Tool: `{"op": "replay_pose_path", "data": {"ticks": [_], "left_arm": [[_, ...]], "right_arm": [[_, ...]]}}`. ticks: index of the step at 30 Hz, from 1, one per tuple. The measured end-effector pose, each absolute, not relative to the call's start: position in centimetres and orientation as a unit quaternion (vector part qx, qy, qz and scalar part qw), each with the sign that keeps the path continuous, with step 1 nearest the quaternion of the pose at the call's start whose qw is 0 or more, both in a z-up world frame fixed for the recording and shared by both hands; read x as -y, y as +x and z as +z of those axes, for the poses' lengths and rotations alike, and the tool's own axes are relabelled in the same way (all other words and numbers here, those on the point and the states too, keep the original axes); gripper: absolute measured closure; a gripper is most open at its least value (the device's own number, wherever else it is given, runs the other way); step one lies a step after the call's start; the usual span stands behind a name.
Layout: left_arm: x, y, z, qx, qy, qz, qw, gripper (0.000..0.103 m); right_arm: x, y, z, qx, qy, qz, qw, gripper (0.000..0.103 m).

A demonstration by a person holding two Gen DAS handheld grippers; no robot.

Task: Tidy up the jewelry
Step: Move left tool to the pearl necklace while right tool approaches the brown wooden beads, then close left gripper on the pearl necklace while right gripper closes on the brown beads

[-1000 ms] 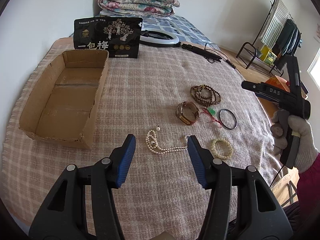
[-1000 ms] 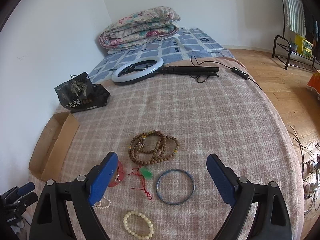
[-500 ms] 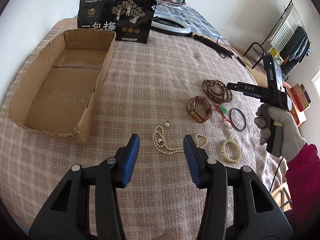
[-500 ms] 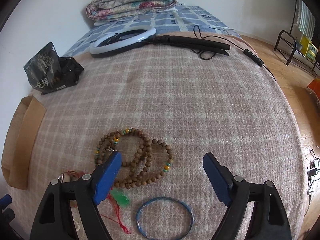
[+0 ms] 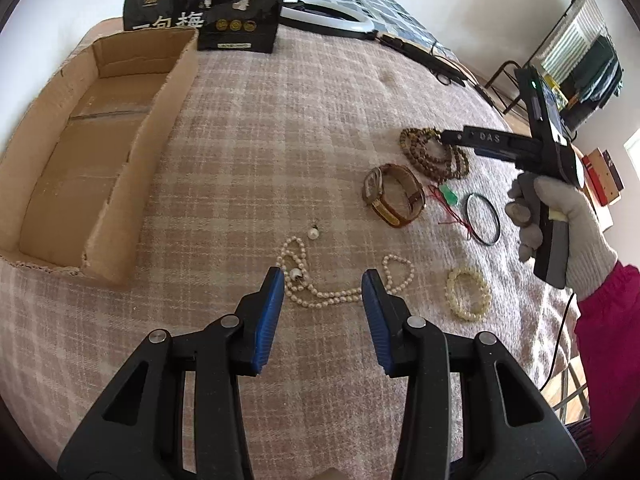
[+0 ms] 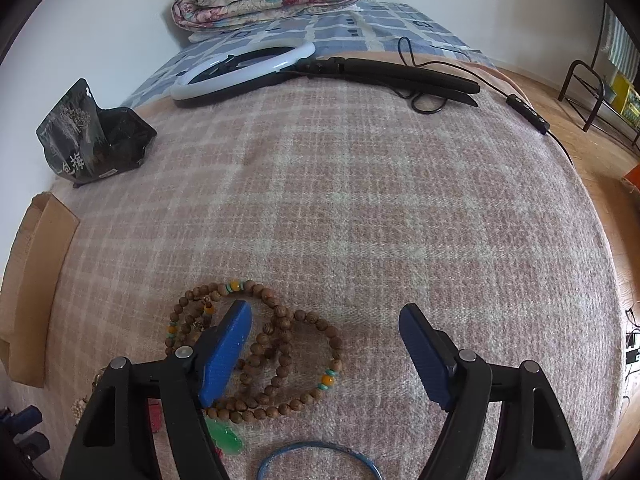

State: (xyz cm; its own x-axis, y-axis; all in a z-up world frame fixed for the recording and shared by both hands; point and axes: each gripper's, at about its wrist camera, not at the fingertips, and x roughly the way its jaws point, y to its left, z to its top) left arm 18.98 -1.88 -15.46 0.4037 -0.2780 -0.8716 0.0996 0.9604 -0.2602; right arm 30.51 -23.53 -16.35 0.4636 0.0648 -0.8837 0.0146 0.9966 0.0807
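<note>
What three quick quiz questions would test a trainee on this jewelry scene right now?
1. True or false: the cardboard box already holds jewelry.
2. Which piece lies between the fingers of the left hand-held gripper? A) wristwatch B) pearl necklace C) dark bangle
3. Fill in: the right hand-held gripper is open above the ____ bead strand.

Key:
1. False; it shows only bare cardboard.
2. B, the pearl necklace; the wristwatch and dark bangle lie farther off.
3. Wooden; the wooden bead strand lies coiled on the blanket.
</note>
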Motion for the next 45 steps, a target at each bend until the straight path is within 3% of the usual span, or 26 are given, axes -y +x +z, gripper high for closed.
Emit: {"op": "replay_pose_path", "data": {"ticks": [13, 22, 25, 26, 30, 33, 45], "left_arm": [[9.2, 17.9, -17.8, -0.519, 0.098, -0.166, 0.833, 0.062], [9.3, 19.5, -20.4, -0.537, 0.120, -0.162, 0.819, 0.062], [9.5, 19.6, -20.5, -0.533, 0.119, -0.169, 0.820, 0.072], [9.6, 19.6, -20.5, -0.532, 0.120, -0.171, 0.821, 0.074], [10.0, 19.6, -20.5, -0.530, 0.114, -0.186, 0.820, 0.097], [10.0, 19.5, -20.3, -0.529, 0.102, -0.188, 0.821, 0.098], [8.0, 19.2, -15.5, -0.495, 0.025, -0.199, 0.845, 0.098]], "right_arm": [[22.6, 31.3, -17.5, -0.524, 0.007, 0.029, 0.851, 0.025], [21.5, 31.3, -18.0, -0.532, -0.044, 0.036, 0.845, 0.026], [21.3, 31.2, -17.9, -0.529, -0.039, 0.047, 0.846, 0.038], [21.3, 31.2, -17.8, -0.528, -0.037, 0.051, 0.847, 0.047], [20.7, 31.0, -17.7, -0.523, -0.040, 0.063, 0.849, 0.075], [20.4, 30.7, -17.5, -0.519, -0.040, 0.070, 0.851, 0.089], [20.7, 29.4, -13.8, -0.486, 0.029, 0.104, 0.867, 0.093]]}}
